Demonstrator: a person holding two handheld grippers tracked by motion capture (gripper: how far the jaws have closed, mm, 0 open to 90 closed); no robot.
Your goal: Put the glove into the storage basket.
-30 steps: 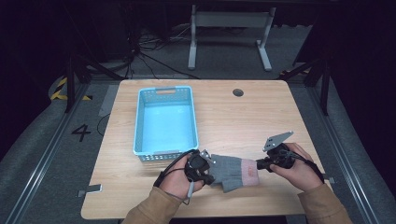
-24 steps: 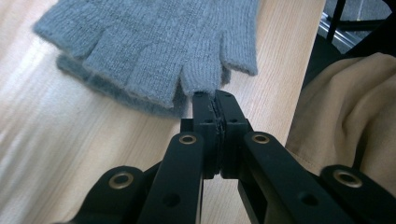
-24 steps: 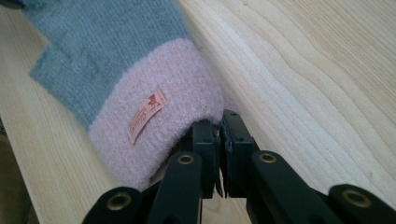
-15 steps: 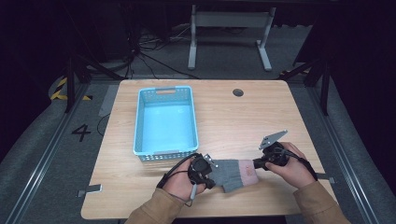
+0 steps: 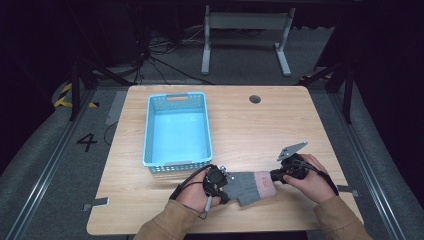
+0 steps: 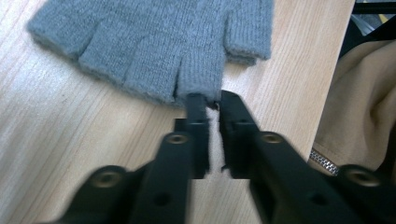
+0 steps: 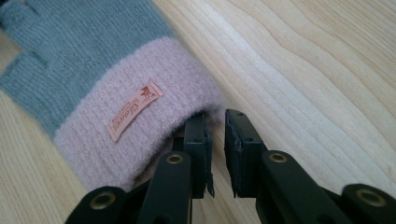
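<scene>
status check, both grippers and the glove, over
Left gripper and right gripper fingers just been opening, nothing clamped. Grey glove flat on table, pink cuff at right. Blue basket beside, nothing blocking.

The glove (image 5: 248, 184) is a grey knit fingerless type with a pink cuff (image 7: 140, 126) bearing a small sewn label (image 7: 134, 111). It lies flat on the worktop (image 5: 280, 125) near the front edge, just in front of the blue basket (image 5: 176, 127).

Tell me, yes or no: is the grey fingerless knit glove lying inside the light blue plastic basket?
No, the grey fingerless knit glove lies flat on the wooden table, beside the light blue plastic basket.
</scene>
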